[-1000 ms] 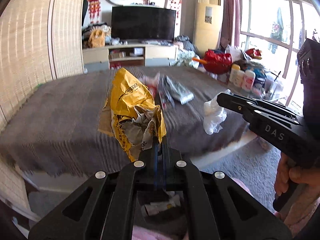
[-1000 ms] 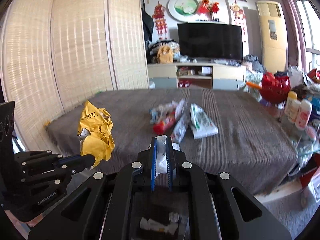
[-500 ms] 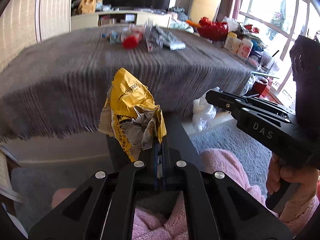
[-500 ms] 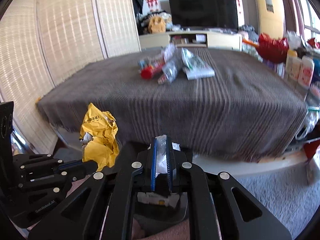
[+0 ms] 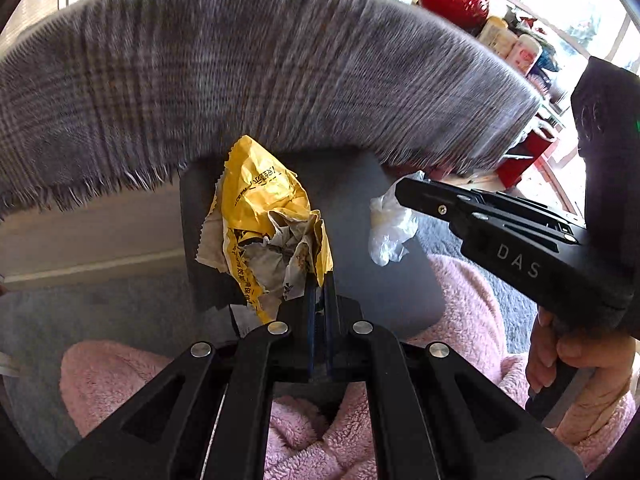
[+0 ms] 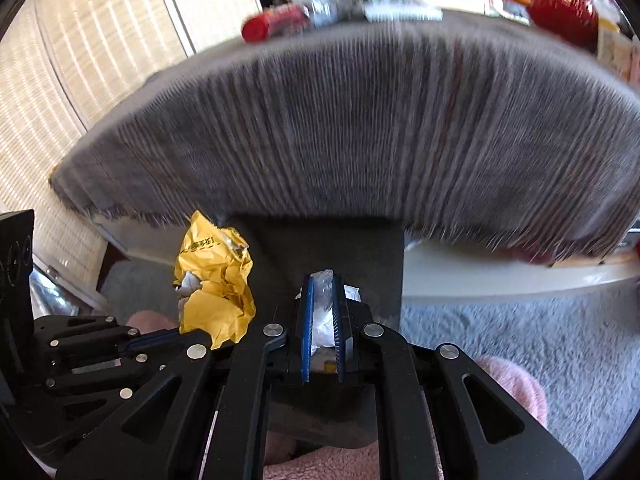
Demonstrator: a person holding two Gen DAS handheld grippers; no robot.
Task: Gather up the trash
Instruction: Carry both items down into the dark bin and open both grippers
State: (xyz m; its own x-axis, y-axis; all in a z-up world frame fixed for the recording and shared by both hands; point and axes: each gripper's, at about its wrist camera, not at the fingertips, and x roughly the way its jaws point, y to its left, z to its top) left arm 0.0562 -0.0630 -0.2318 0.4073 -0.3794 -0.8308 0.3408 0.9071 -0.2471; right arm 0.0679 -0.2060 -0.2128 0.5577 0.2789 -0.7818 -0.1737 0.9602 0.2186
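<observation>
My left gripper is shut on a crumpled yellow wrapper, which also shows in the right wrist view. My right gripper is shut on a scrap of clear white plastic; the scrap also shows in the left wrist view, hanging from the right gripper's tip. Both are held over a dark grey bin, which stands on the floor in front of the table and also shows in the right wrist view. More trash, including a red wrapper, lies on the table's far side.
The table with a grey fringed cloth fills the upper view. Pink fuzzy slippers and grey carpet lie below. A woven screen stands on the left. Bottles and a red basket are at the right.
Both grippers have dropped from table height and tilted down toward the floor, still holding the yellow wrapper and the plastic scrap. The dark bin now sits right behind both items.
</observation>
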